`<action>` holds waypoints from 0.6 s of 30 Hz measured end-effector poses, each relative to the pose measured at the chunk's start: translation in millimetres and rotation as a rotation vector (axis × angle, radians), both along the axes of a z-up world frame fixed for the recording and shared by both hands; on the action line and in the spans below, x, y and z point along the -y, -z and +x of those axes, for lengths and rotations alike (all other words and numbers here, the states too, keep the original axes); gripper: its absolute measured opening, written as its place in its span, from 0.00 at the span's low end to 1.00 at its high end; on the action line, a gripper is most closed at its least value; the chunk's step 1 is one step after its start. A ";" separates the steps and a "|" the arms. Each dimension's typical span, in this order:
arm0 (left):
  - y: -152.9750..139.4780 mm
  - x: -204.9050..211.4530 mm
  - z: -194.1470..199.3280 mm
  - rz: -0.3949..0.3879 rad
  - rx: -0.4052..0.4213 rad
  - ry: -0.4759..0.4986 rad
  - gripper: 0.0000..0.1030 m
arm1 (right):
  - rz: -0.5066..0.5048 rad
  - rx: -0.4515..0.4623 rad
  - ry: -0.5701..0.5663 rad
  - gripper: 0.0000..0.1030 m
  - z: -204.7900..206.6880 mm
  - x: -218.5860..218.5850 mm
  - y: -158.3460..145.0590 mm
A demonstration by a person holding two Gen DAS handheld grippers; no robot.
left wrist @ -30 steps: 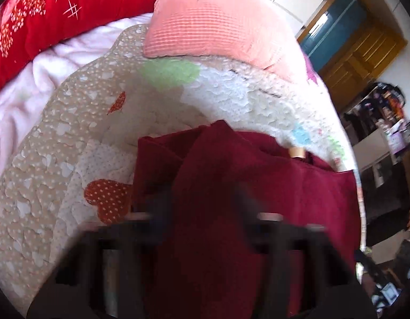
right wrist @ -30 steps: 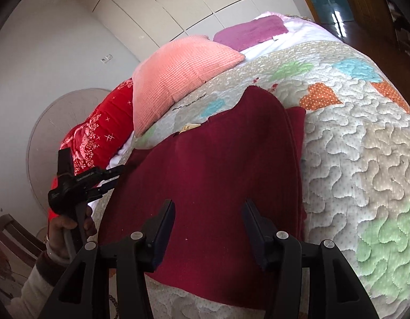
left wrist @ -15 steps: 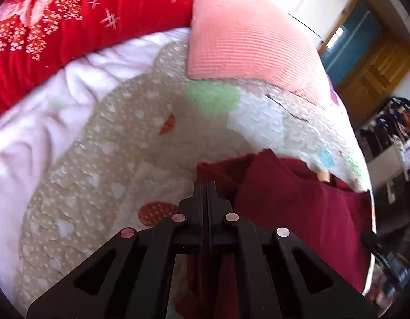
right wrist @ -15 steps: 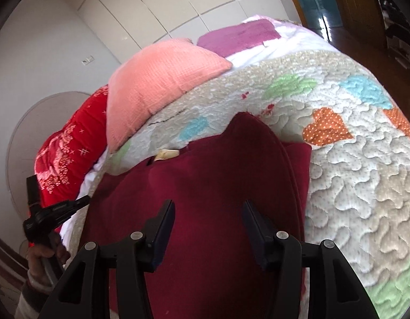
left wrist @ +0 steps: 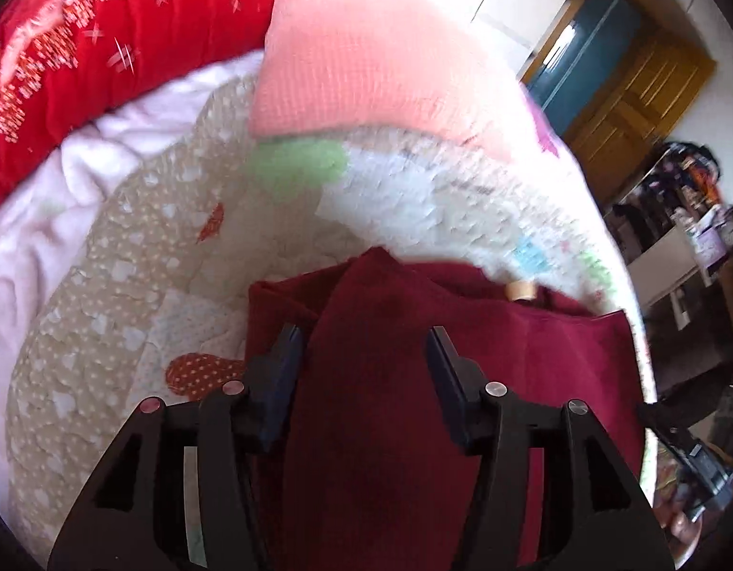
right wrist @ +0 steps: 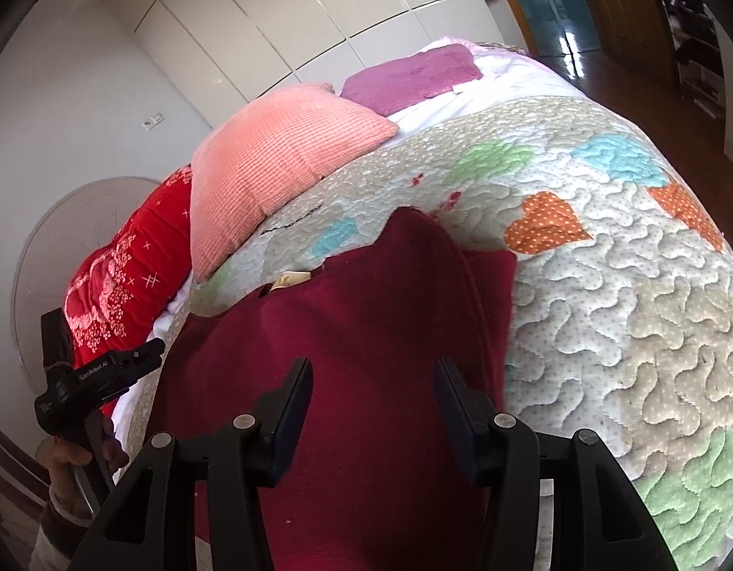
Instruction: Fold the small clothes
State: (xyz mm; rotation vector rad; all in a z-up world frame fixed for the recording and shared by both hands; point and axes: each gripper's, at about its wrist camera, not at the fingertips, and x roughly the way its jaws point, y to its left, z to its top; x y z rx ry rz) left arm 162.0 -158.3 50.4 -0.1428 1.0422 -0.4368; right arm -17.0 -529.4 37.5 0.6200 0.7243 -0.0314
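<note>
We see the maroon garment (right wrist: 366,357) spread on the bed's quilt (right wrist: 628,309) near its front edge, flat for folding. Our left hand-held gripper (left wrist: 361,361), jaws just opened, and right hand-held gripper (right wrist: 373,395) hover apart above it, gripping nothing.

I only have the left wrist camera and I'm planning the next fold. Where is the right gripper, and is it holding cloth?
Observer: The right gripper hangs over the dark red garment, jaws open, not gripping it.
Operator: I see a pink pillow ahead. Anything behind it?
Observer: A purple towel lies on the bed just behind the pink pillow.
</note>
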 end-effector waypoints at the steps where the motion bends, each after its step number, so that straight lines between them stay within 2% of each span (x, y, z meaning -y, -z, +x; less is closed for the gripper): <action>1: 4.6 1.7 3.3 0.008 -0.008 -0.004 0.51 | 0.006 0.000 0.000 0.49 0.3 1.6 1.2; 3: 9.4 8.0 5.2 0.058 0.013 0.007 0.18 | 0.013 0.001 0.000 0.49 2.7 4.3 3.2; 4: 9.7 10.3 5.2 0.083 0.024 0.017 0.09 | 0.011 0.004 0.000 0.49 3.8 5.1 3.2; 9: -3.2 -1.0 3.2 0.097 0.116 0.036 0.08 | -0.010 0.007 -0.012 0.49 21.4 3.6 -3.9; 13: 6.5 -18.1 15.9 0.062 0.046 -0.023 0.08 | -0.012 0.009 -0.024 0.49 40.4 -0.1 -2.5; 15: 9.9 -11.5 11.2 0.107 0.062 -0.016 0.08 | 0.011 -0.018 -0.024 0.49 49.8 0.3 6.7; 18: 3.8 -6.8 5.4 0.088 0.065 0.005 0.09 | 0.006 -0.055 -0.028 0.49 51.7 -2.0 10.3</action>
